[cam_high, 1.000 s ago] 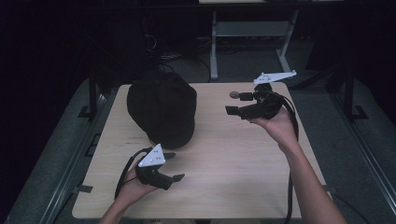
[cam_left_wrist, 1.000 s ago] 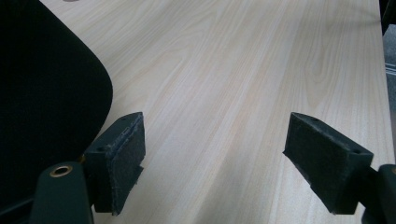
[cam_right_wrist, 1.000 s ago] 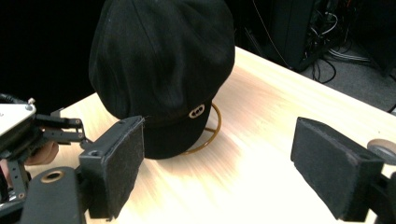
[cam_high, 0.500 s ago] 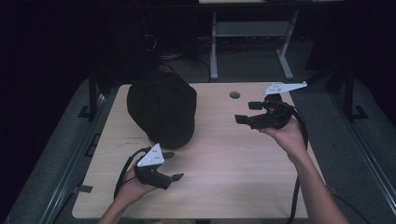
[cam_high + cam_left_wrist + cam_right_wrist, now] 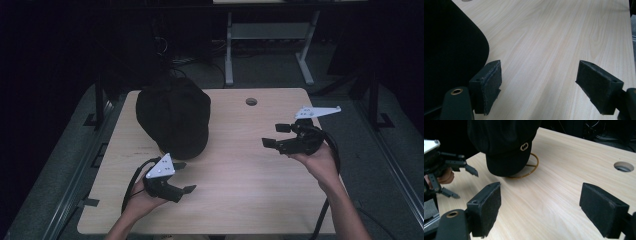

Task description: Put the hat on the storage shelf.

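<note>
Since a second ago the right gripper [image 5: 275, 135] has drawn back from beside the black cap [image 5: 174, 119] toward the right edge of the wooden table [image 5: 250, 185] and sits lower; the left gripper [image 5: 184, 177] has stayed near the front-left. Both have their jaws spread wide and grasp nothing. The cap rests on a thin golden wire stand [image 5: 534, 167] at the table's back-left, a small round gold emblem [image 5: 524, 146] on its front. A round hole [image 5: 251, 101] pierces the tabletop behind the right gripper
</note>
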`<state>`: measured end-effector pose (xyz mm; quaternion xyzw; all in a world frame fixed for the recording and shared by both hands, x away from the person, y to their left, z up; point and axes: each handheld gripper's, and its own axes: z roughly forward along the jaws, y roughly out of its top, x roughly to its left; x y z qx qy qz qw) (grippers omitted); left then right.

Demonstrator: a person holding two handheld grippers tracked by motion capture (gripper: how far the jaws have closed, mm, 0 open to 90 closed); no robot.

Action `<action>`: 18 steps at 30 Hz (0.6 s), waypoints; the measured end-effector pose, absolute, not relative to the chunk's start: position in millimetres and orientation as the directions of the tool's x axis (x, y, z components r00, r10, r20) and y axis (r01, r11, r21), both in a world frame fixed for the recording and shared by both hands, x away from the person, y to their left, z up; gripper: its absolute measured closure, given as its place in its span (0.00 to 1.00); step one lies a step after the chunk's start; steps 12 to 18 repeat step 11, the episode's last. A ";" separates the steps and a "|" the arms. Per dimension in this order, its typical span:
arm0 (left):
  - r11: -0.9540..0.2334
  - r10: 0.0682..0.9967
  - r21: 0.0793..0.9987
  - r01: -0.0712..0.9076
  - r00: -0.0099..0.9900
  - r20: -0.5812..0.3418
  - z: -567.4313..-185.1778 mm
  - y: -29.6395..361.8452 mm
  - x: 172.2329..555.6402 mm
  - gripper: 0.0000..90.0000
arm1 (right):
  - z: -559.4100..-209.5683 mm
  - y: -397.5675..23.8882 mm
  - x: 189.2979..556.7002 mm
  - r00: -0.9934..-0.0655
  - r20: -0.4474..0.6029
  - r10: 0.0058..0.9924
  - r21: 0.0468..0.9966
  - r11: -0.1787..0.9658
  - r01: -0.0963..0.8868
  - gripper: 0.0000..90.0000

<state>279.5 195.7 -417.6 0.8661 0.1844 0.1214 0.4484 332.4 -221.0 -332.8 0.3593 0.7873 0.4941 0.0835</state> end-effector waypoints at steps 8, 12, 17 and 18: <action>-0.526 0.430 0.825 0.206 0.902 0.048 -416.3 196.2 278.8 0.22 | -357.5 -237.8 307.6 -0.712 0.233 0.662 0.832 0.244 0.499 0.19; -0.524 0.431 0.825 0.212 0.901 0.043 -415.4 196.3 278.3 0.22 | -367.7 -243.6 298.5 -0.703 0.239 0.670 0.826 0.240 0.509 0.19; -0.524 0.431 0.825 0.212 0.901 0.043 -415.4 196.3 278.3 0.22 | -367.7 -243.6 298.5 -0.703 0.239 0.670 0.826 0.240 0.509 0.19; -0.524 0.431 0.825 0.212 0.901 0.043 -415.4 196.3 278.3 0.22 | -367.7 -243.6 298.5 -0.703 0.239 0.670 0.826 0.240 0.509 0.19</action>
